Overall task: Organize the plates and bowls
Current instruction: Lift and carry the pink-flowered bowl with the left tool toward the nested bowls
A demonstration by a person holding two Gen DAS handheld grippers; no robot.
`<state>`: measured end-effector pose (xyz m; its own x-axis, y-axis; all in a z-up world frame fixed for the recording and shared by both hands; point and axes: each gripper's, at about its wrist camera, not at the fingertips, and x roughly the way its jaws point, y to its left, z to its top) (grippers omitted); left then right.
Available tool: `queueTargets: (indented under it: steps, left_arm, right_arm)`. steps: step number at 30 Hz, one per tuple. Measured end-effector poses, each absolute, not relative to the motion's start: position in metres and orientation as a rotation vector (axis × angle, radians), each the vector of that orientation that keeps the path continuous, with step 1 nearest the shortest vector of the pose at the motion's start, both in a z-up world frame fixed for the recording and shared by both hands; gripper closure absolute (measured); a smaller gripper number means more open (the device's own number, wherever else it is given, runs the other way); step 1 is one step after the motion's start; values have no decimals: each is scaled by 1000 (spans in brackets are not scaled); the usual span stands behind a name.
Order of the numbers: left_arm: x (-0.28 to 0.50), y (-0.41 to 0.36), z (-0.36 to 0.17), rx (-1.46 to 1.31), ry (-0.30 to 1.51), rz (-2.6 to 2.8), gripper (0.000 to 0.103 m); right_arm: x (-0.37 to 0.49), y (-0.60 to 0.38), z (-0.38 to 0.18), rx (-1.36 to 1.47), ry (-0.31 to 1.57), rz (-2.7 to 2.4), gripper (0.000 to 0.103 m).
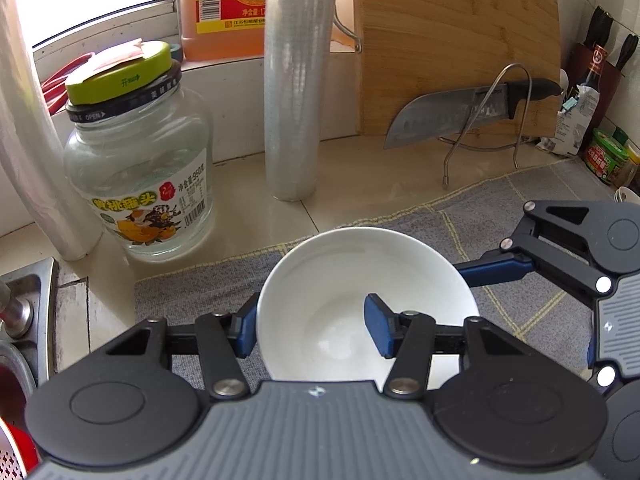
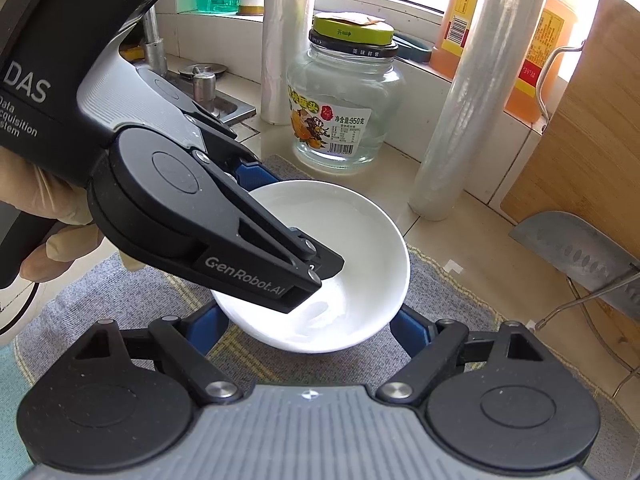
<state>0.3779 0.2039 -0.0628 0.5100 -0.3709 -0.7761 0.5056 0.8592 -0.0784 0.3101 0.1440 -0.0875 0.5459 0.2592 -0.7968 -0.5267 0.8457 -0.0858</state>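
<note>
A white bowl [image 1: 360, 264] sits low over a grey checked mat [image 1: 200, 292], empty inside. My left gripper [image 1: 312, 328] is shut on the bowl's left wall, one blue pad [image 1: 246, 328] outside and the other inside. In the right wrist view the same bowl [image 2: 360, 248] lies between the fingers of my right gripper [image 2: 308, 322], whose blue pads [image 2: 408, 324] press its two sides from below. The left gripper's fingers [image 2: 316, 272] reach into the bowl from the left there. One right gripper finger [image 1: 496, 270] meets the bowl's right side.
Behind the mat stand a glass jar [image 1: 140, 176] with a green lid and a roll of cling film [image 1: 294, 92]. A knife [image 1: 460, 114] rests on a wire rack against a wooden cutting board [image 1: 452, 32]. A sink edge [image 1: 28, 288] lies at the left, condiment jars [image 1: 606, 160] at the right.
</note>
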Motion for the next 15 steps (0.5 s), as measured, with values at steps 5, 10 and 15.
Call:
queueTargets:
  steps: [5, 10, 15]
  left_arm:
    - [368, 199, -52, 179, 875, -537, 50]
    - [354, 191, -38, 192, 854, -547, 50]
    - [339, 181, -27, 201, 839, -556, 50]
  right_arm:
    - [300, 139, -77, -332, 865, 472, 13]
    - [286, 131, -67, -311, 856, 466, 13]
    - [266, 124, -55, -307, 833, 459, 13]
